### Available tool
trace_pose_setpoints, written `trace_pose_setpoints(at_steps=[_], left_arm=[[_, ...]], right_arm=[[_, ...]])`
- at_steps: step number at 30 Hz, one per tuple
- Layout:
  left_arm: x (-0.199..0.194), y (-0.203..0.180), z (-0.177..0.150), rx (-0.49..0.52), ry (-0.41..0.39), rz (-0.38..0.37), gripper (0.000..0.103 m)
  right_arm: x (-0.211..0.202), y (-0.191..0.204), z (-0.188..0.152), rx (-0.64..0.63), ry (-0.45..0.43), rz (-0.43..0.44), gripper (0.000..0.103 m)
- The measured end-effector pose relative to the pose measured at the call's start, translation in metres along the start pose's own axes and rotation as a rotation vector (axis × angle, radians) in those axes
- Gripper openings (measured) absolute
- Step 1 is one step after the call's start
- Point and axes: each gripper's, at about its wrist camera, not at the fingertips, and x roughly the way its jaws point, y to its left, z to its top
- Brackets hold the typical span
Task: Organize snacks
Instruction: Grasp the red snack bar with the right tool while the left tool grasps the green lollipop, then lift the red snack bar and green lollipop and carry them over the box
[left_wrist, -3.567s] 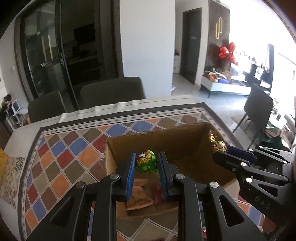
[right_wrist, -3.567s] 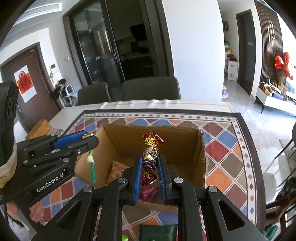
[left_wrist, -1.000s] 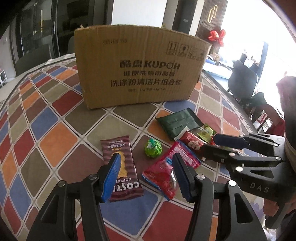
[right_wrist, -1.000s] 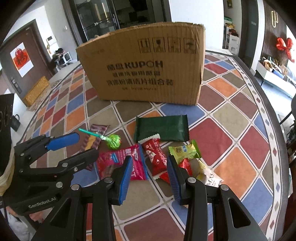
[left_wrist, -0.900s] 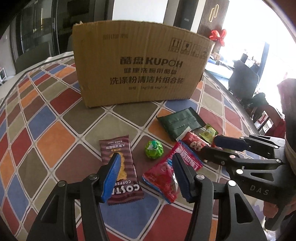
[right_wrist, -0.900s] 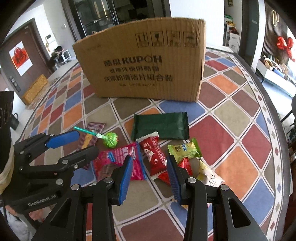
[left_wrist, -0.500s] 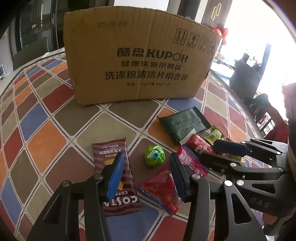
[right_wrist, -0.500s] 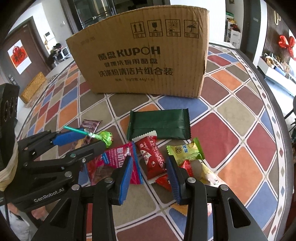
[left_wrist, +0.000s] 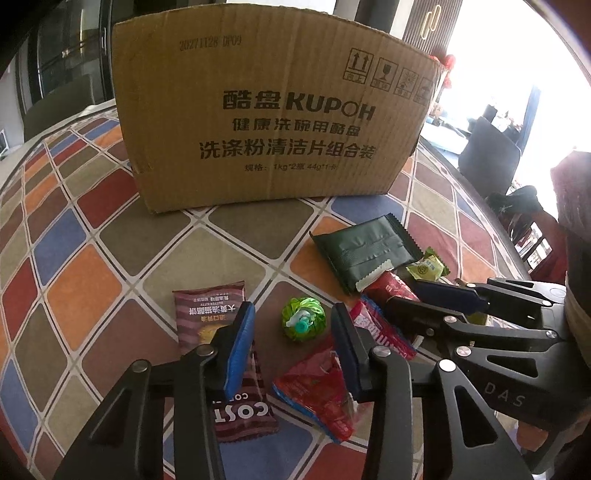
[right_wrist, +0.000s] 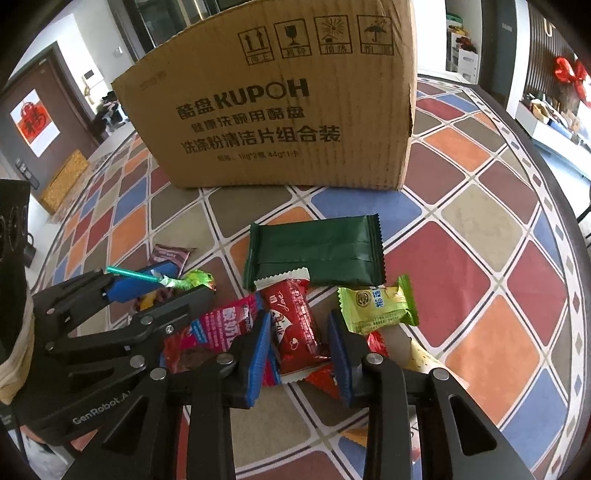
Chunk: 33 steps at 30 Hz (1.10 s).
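A brown cardboard box stands on the patterned tablecloth; it also shows in the right wrist view. Loose snacks lie in front of it. My left gripper is open, its fingers on either side of a green lollipop, just above the cloth. A brown Costa packet lies under its left finger and a red-pink packet under its right. My right gripper is open around a red candy packet. The lollipop sits by the left gripper there.
A dark green packet lies nearest the box, and a yellow-green packet to the right of the red one. More wrappers lie under the right gripper. The table edge curves away at right, with dark chairs beyond.
Both grippers have dropped lower and moved forward toward the snacks. The left one now straddles the lollipop, the right one the red candy packet. Both stay open.
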Motion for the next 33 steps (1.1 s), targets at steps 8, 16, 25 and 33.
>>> trace_pose_setpoints(at_steps=[8,16,25,33], left_arm=[[0.004,0.006,-0.001,-0.029,0.02,-0.013,0.026],[-0.019,-0.001,0.001,-0.009,-0.037,0.004,0.026],[-0.057,-0.011,0.011,0.014,-0.126,0.011,0.026],[-0.091,-0.015,0.023,0.022,-0.197,0.014,0.026]], right_arm=[[-0.002,0.003,-0.001,0.009,-0.016,0.004,0.023],[-0.015,0.007,-0.002,0.013,-0.051,0.008,0.023],[-0.042,0.011,0.001,0.019,-0.118,0.031,0.023],[-0.073,0.017,0.011,0.015,-0.205,0.047,0.023]])
